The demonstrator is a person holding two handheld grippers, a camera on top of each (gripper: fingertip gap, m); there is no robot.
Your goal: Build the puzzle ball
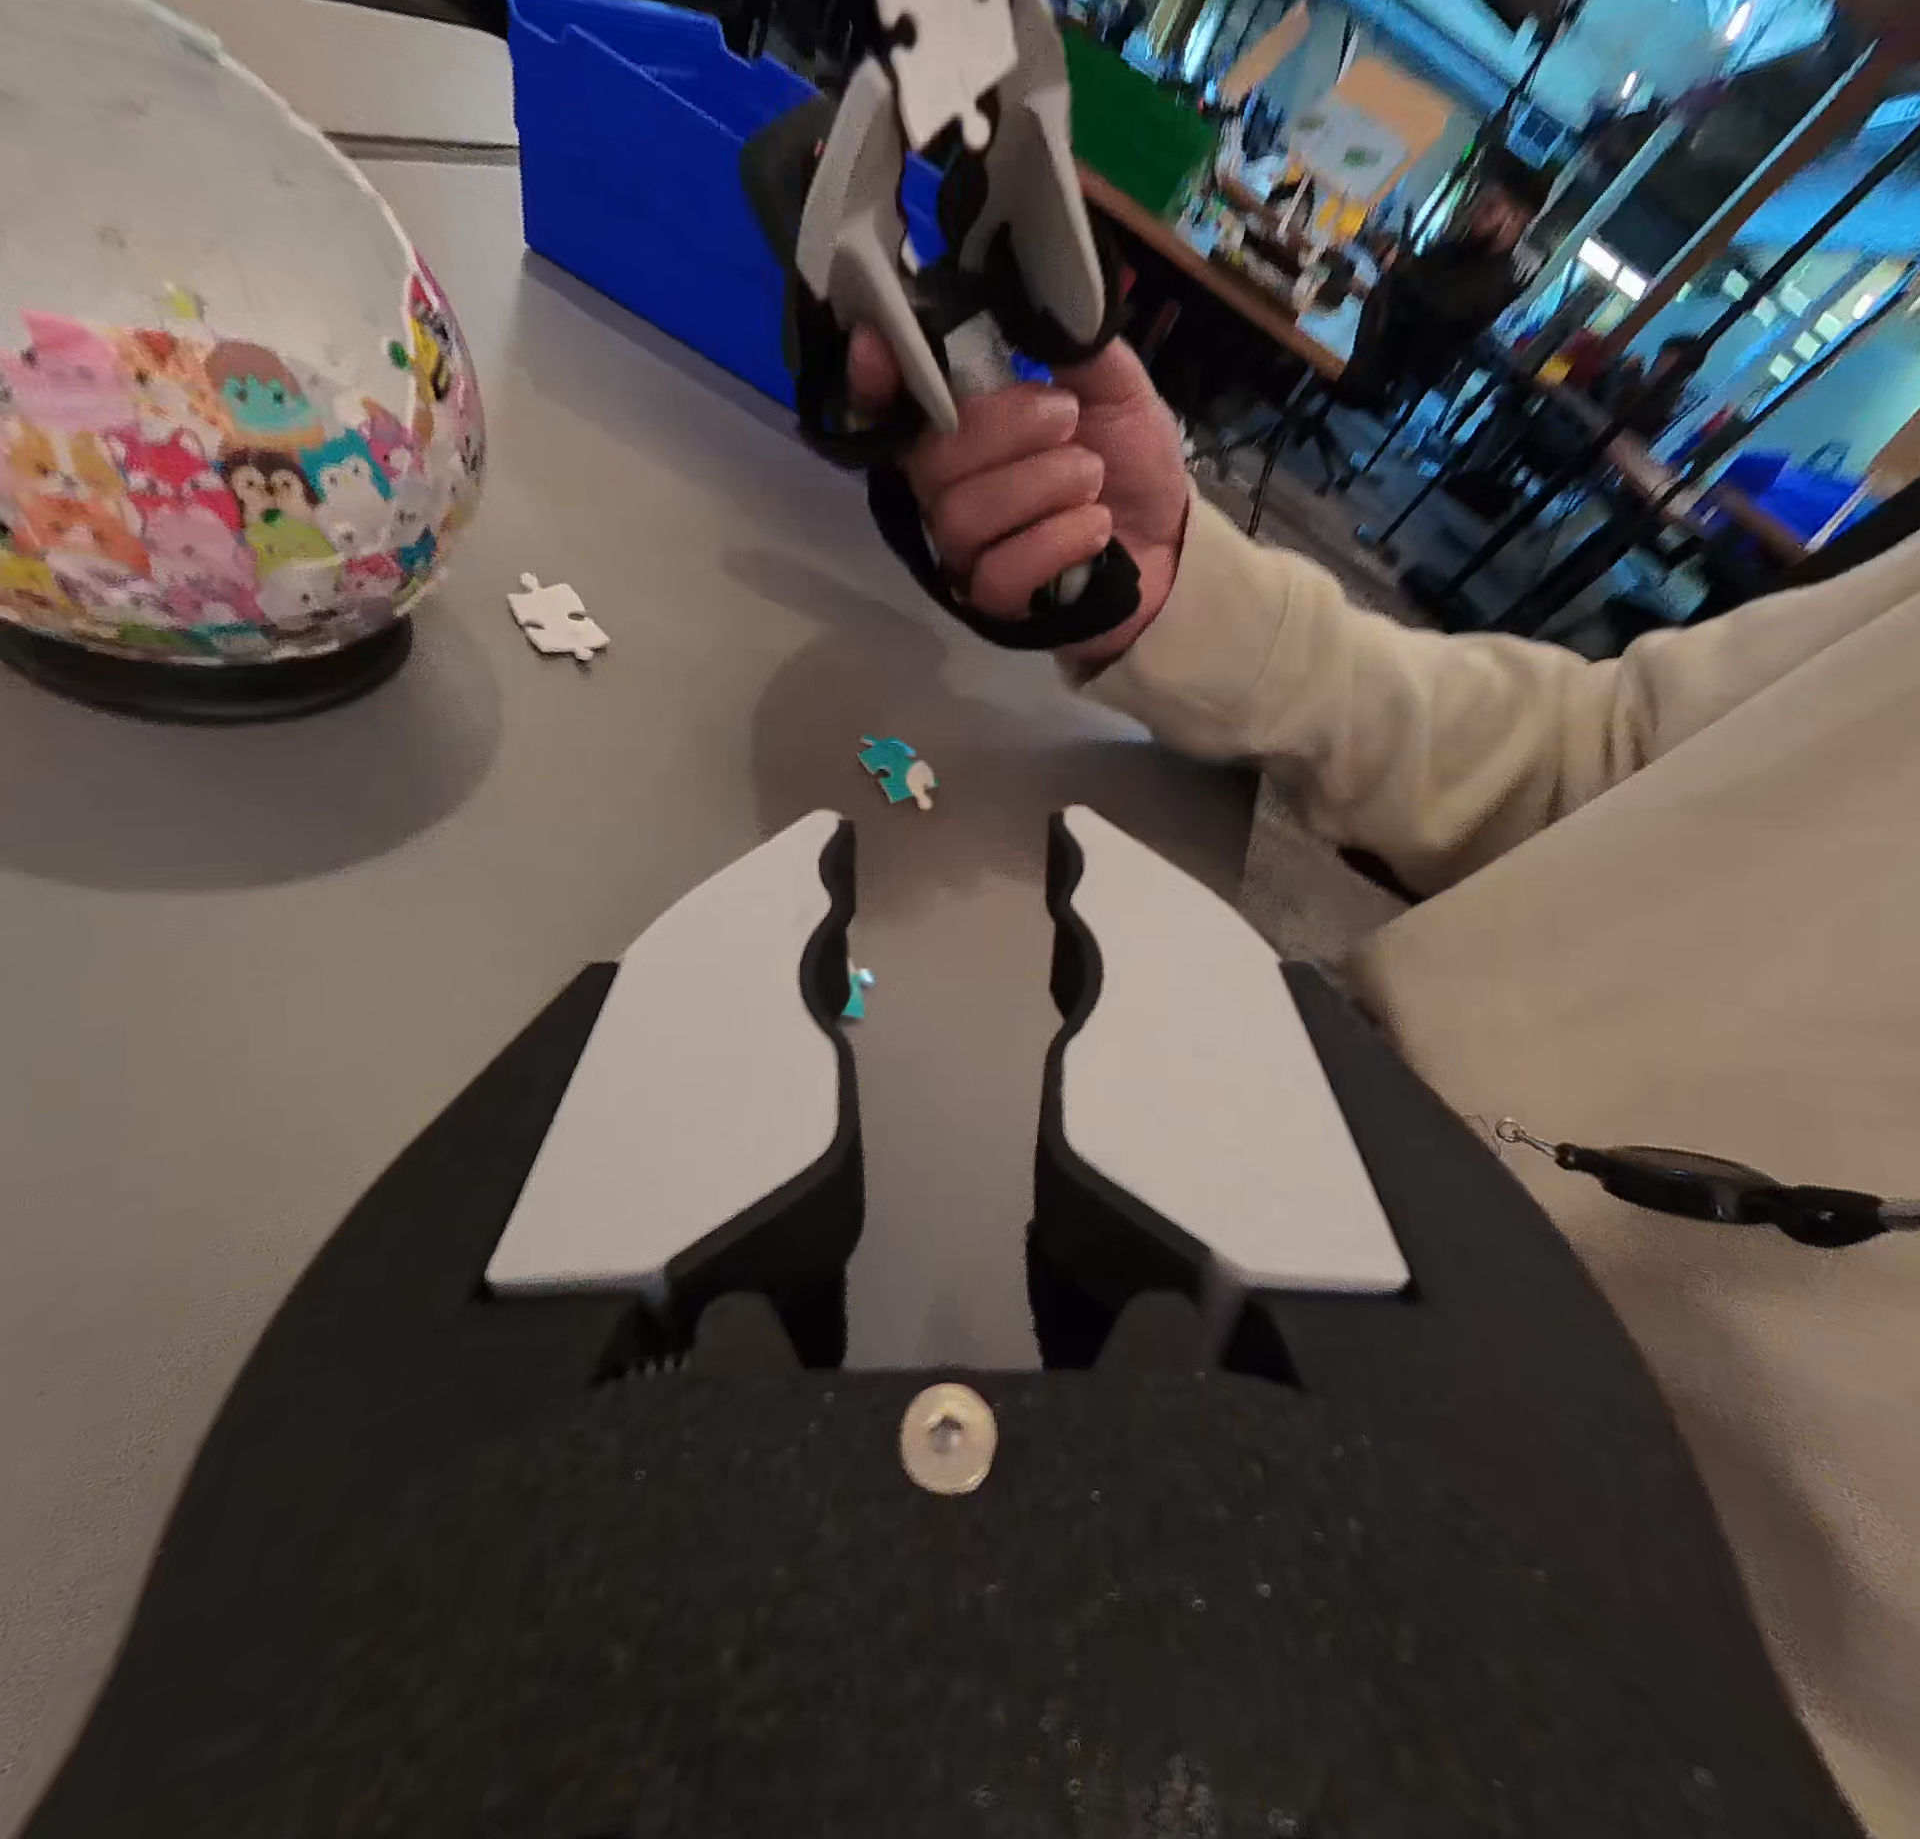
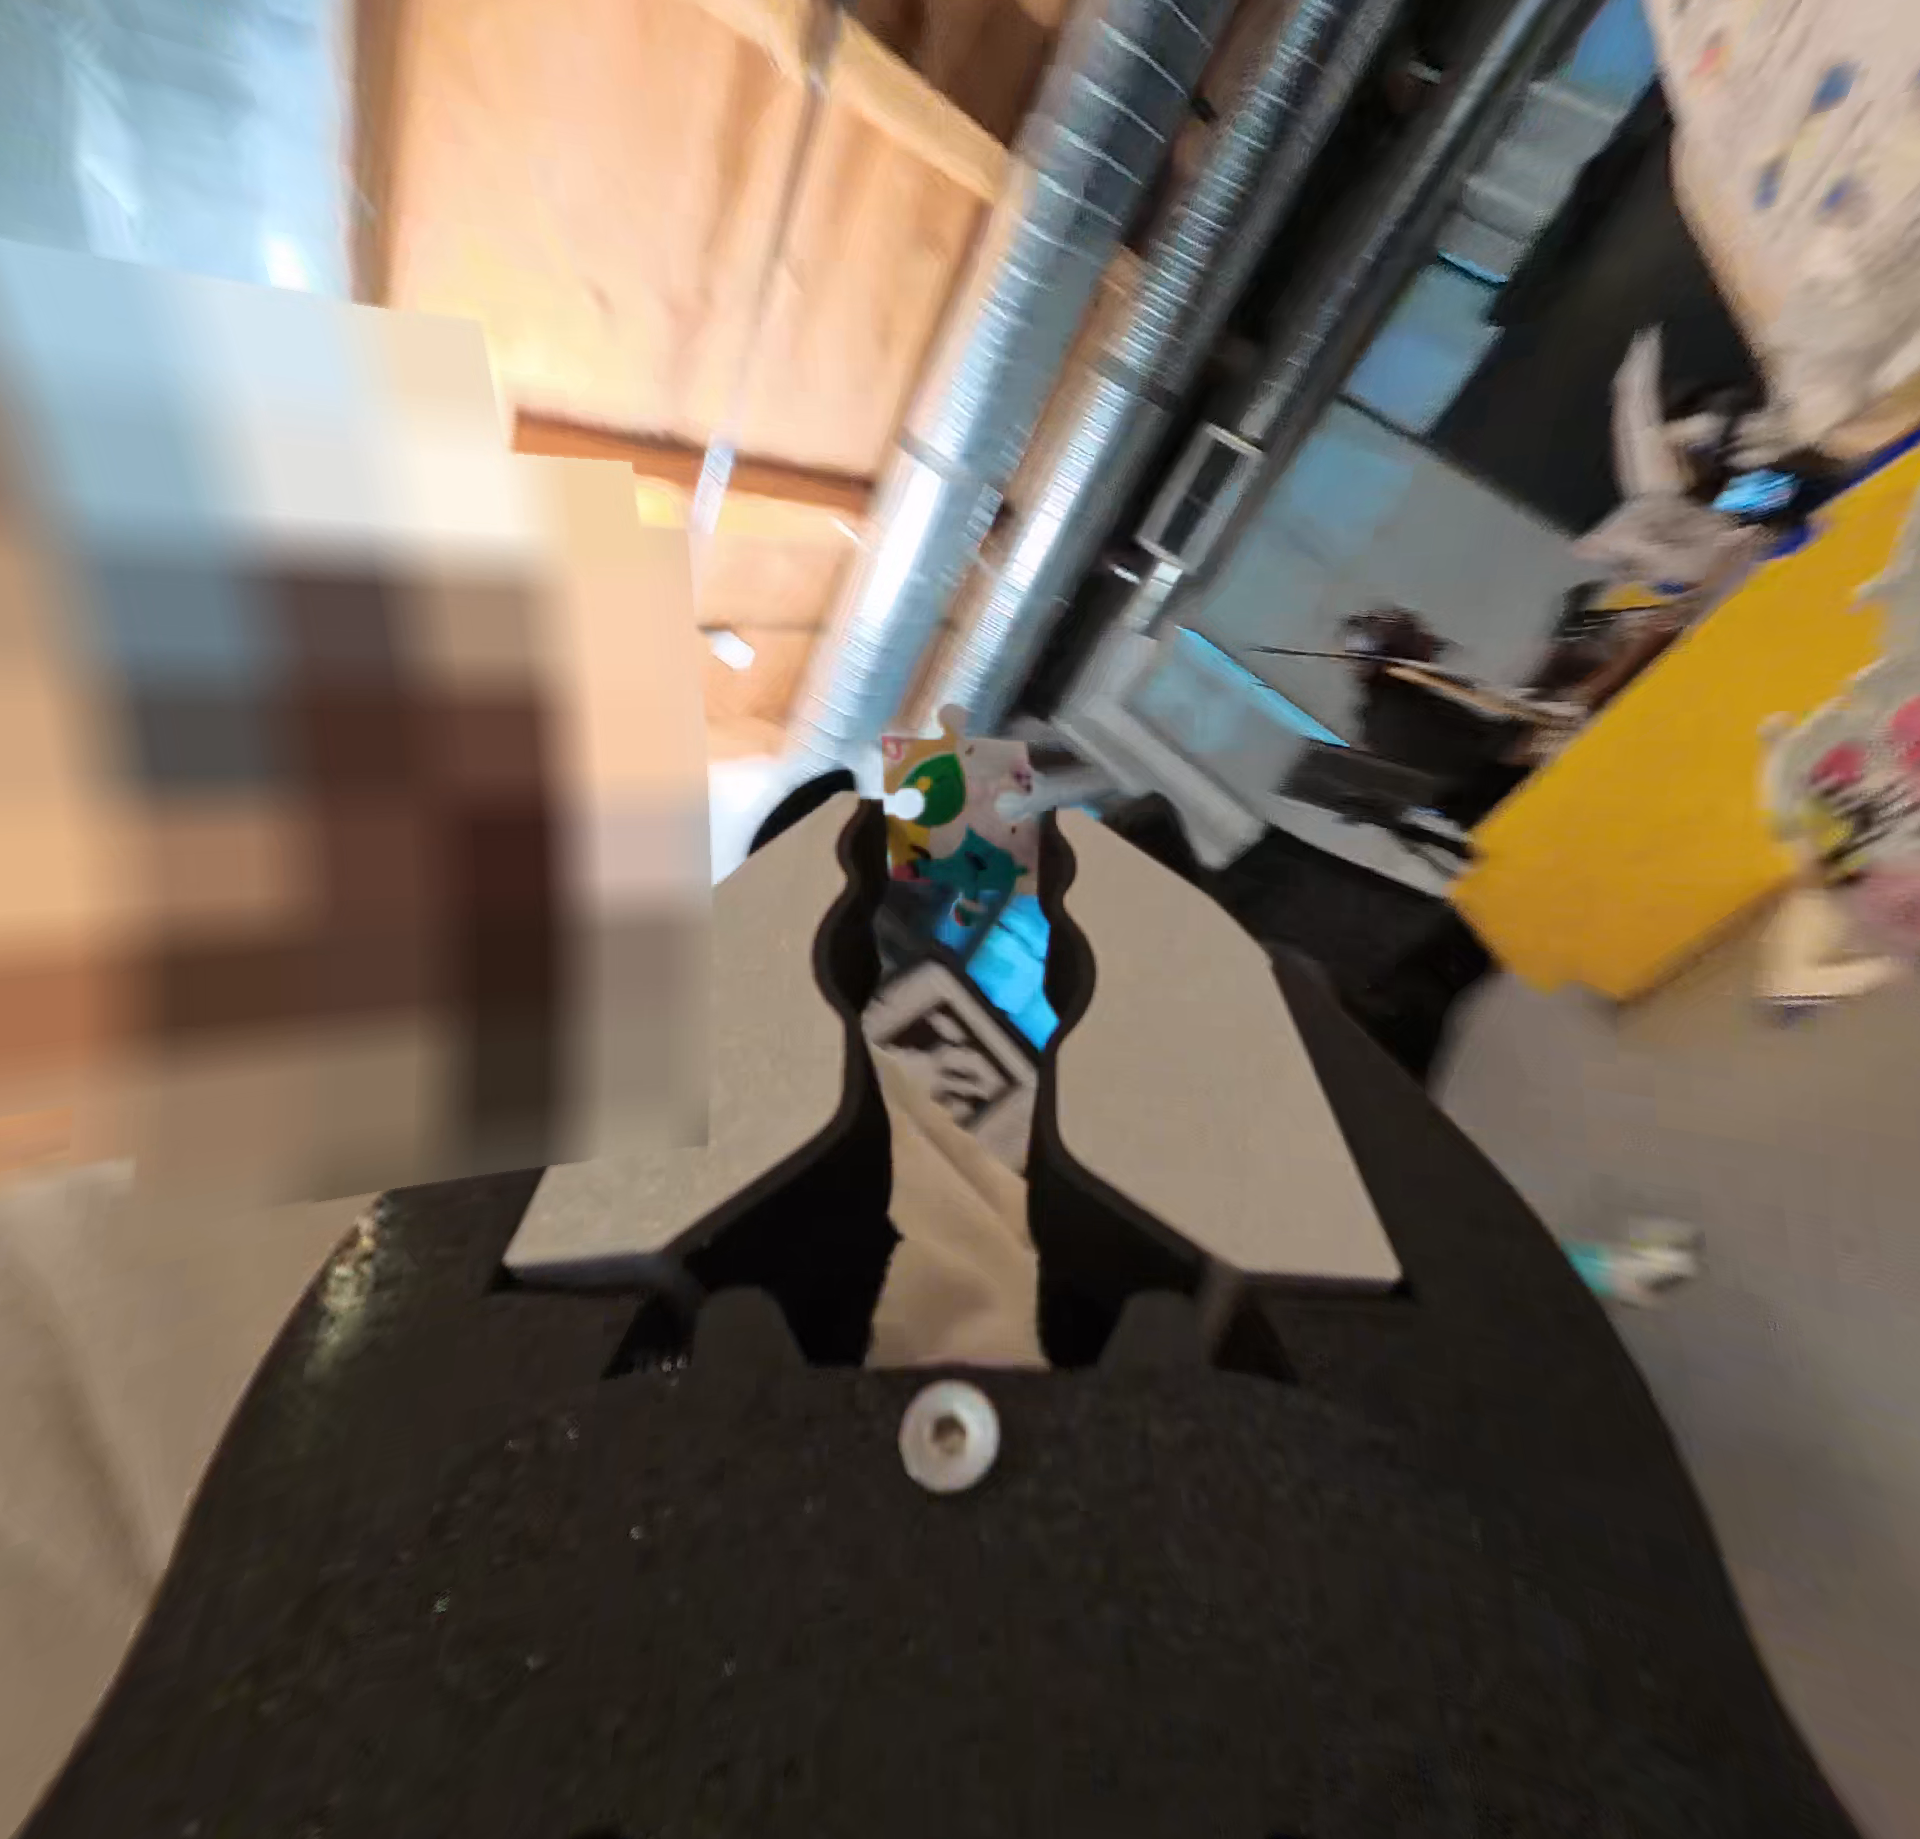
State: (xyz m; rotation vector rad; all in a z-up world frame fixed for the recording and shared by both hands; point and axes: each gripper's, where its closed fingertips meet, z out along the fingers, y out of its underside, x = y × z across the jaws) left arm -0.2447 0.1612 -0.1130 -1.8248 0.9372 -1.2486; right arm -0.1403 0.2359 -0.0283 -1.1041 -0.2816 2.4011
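Observation:
The half-built puzzle ball (image 1: 208, 418), colourful below and white above, sits on a black stand (image 1: 208, 672) at the left of the grey table (image 1: 644, 439). My left gripper (image 1: 951, 833) is open and empty, low over the table. A teal piece (image 1: 896, 769) lies just beyond its tips, another (image 1: 858, 991) lies partly hidden under its left finger, and a white piece (image 1: 557, 617) lies face down near the ball. My right gripper (image 1: 951, 54) is raised high and pointing up, shut on a puzzle piece (image 1: 945, 33). In the right wrist view the piece (image 2: 961, 813) shows its colourful face between the right gripper's tips (image 2: 961, 813).
A blue bin (image 1: 644, 168) stands at the back of the table. A person's hand (image 1: 1029, 480) and beige sleeve (image 1: 1455, 729) reach in from the right. The right wrist view is blurred and shows ceiling ducts (image 2: 1091, 335), a yellow bin (image 2: 1662, 802) and part of the ball (image 2: 1818, 127).

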